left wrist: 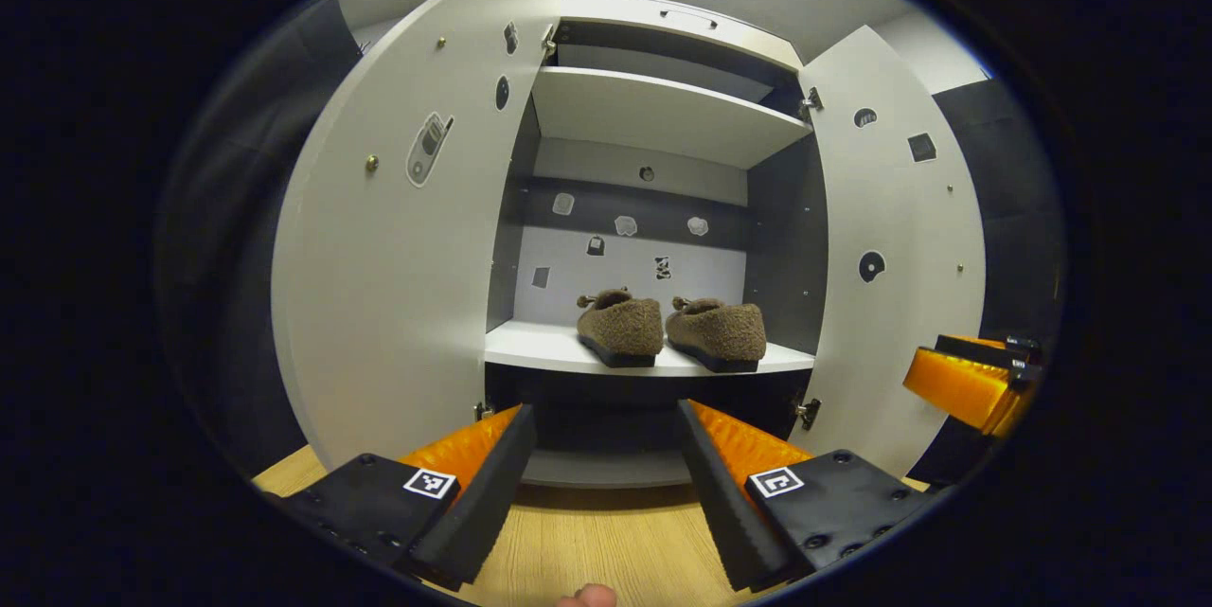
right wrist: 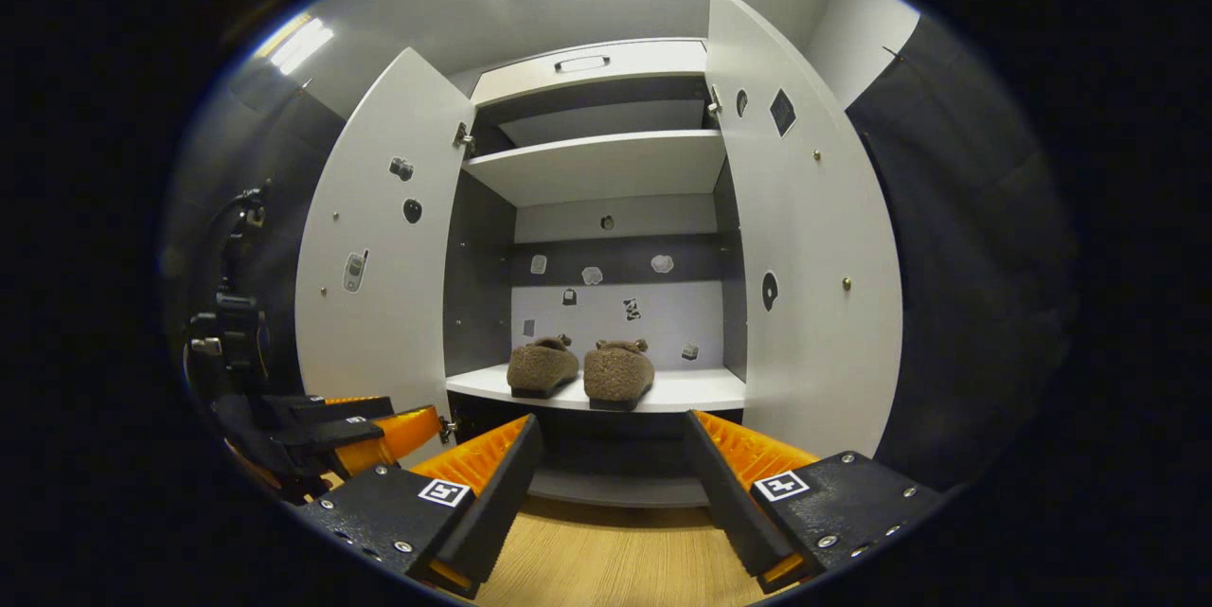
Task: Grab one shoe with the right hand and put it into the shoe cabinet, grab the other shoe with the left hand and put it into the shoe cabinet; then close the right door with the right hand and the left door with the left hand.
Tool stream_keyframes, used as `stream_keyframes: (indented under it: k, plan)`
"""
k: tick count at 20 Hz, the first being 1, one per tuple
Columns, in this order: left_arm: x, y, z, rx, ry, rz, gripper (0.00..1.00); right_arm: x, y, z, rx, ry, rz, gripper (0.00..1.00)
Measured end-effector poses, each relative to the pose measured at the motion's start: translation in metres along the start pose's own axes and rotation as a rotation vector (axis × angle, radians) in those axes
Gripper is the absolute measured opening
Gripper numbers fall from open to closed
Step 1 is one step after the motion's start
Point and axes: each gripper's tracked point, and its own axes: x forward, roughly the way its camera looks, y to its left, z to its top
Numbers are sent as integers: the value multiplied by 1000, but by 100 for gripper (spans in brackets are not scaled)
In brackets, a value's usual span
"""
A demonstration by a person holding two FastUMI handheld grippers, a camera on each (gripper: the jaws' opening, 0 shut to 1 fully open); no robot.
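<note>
**Both shoes shelved, doors yet to be closed**

In the left gripper view, the left gripper [left wrist: 606, 484] is held with its fingers spread and nothing between them, low at 6 o'clock before the shoe cabinet [left wrist: 663, 115]. The right gripper [right wrist: 611, 493] is likewise spread and empty. The two shoes [left wrist: 672, 330] are seen side by side on the shelf [left wrist: 530, 347], touching or nearly so, toes outward. The left door [left wrist: 407, 238] at 9 o'clock and the right door [right wrist: 805, 247] at 3 o'clock are swung wide. The grippers are judged to be drawn back so that the doors can be reached; the right door is due first.
</note>
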Motion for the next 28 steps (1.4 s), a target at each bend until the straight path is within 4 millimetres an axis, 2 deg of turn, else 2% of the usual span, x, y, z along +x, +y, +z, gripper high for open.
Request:
stream_keyframes:
  k: [3, 5, 11, 15, 18, 19, 20, 21, 22, 23, 24, 26, 28]
  plan:
    - [-5, -7, -4, -24, 7, -17, 97, -15, -16, 19, 17, -8, -6, 93]
    - [-5, -10, -6, -31, 13, -23, 97, -28, -35, 35, 14, -18, -28, 93]
    - [-7, -13, -7, -47, 15, -36, 97, -58, -132, 92, -72, -61, -212, 93]
    - [-10, -11, -4, -28, 2, -34, 97, -58, -193, 119, -65, -72, -315, 93]
    - [-14, -8, -6, -28, 8, -23, 97, -43, -233, 118, -83, -49, -364, 93]
    - [-15, -6, -6, -26, 9, -21, 97, -35, -242, 116, -87, -41, -368, 98]
    - [-16, -4, -7, -21, 11, -17, 97, -28, -246, 114, -86, -38, -367, 98]
    - [-16, -2, -6, -14, 10, -13, 97, -17, -250, 112, -83, -34, -363, 93]
    - [-17, 0, -5, -9, 5, -8, 97, -8, -254, 108, -82, -21, -364, 93]
    - [-17, 1, -5, -5, 1, -5, 97, -2, -255, 106, -82, -18, -362, 99]
    - [-17, 3, -5, -4, 1, -3, 97, 2, -257, 106, -85, -23, -372, 93]
    - [-18, 5, -6, -3, 2, 0, 97, 6, -259, 112, -105, -45, -391, 92]
    - [-16, 7, -9, -3, 7, 1, 97, 5, -247, 113, -122, -61, -384, 91]
